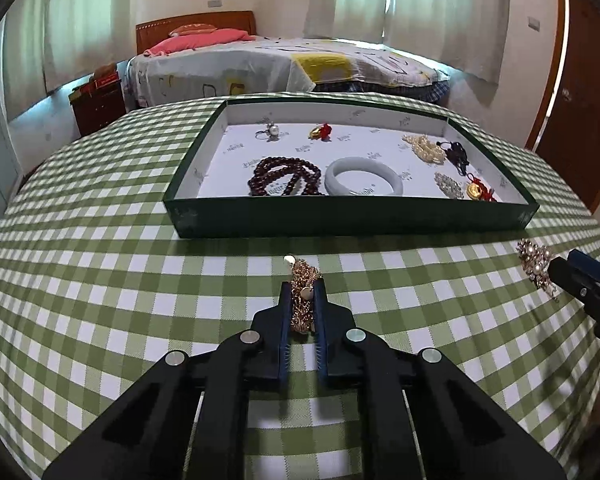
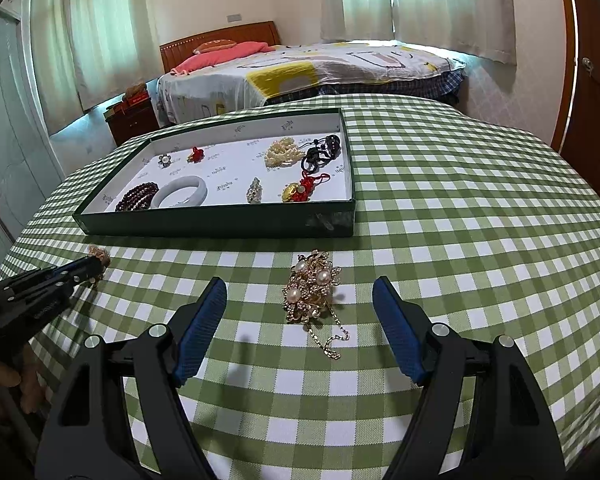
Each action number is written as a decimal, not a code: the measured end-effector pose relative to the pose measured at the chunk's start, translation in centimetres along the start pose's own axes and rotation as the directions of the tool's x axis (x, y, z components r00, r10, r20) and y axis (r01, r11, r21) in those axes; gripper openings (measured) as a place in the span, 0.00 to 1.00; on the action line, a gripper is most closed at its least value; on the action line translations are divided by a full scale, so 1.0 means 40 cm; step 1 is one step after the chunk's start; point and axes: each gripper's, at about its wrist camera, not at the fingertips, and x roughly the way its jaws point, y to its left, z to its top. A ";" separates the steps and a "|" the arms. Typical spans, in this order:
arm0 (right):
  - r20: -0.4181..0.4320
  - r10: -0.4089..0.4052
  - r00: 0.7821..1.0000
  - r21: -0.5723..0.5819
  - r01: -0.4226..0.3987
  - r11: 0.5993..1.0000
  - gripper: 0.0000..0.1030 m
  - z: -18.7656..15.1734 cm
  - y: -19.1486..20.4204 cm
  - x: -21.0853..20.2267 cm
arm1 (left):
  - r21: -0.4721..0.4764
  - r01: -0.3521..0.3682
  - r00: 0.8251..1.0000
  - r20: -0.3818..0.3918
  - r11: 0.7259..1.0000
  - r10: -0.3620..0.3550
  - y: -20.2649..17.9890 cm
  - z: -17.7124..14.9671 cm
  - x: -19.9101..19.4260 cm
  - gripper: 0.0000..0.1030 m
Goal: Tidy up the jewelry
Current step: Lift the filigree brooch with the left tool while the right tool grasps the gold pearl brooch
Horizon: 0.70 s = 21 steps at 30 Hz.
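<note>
Gold chain [image 1: 302, 300] pinched in left fingers [image 1: 286, 300]; tray print [image 1: 278, 190] unreadable.

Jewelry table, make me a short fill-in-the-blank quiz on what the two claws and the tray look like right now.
1. The left claw is shut on a gold ____.
2. The right claw is ____, its fingers on either side of the pearl brooch on the checked tablecloth.
3. The white bangle lies inside the dark green ____.
4. In the tray, the dark red bead necklace lies to the ____ of the bangle in the left wrist view.

Missing words: chain; open; tray; left
</note>
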 end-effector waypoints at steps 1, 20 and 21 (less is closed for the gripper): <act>-0.001 -0.002 1.000 0.004 0.002 1.000 0.72 0.003 -0.003 0.003 | -0.007 0.003 1.000 -0.001 1.000 -0.003 0.004 -0.001 -0.001 0.11; -0.094 -0.016 0.995 -0.018 0.014 1.000 0.28 0.016 -0.002 0.084 | -0.024 -0.007 0.999 0.038 1.000 0.008 0.019 0.014 -0.017 0.11; -0.090 -0.018 0.996 -0.023 0.016 1.000 0.28 0.013 0.001 0.083 | -0.026 -0.008 0.999 0.039 1.000 0.009 0.021 0.013 -0.018 0.11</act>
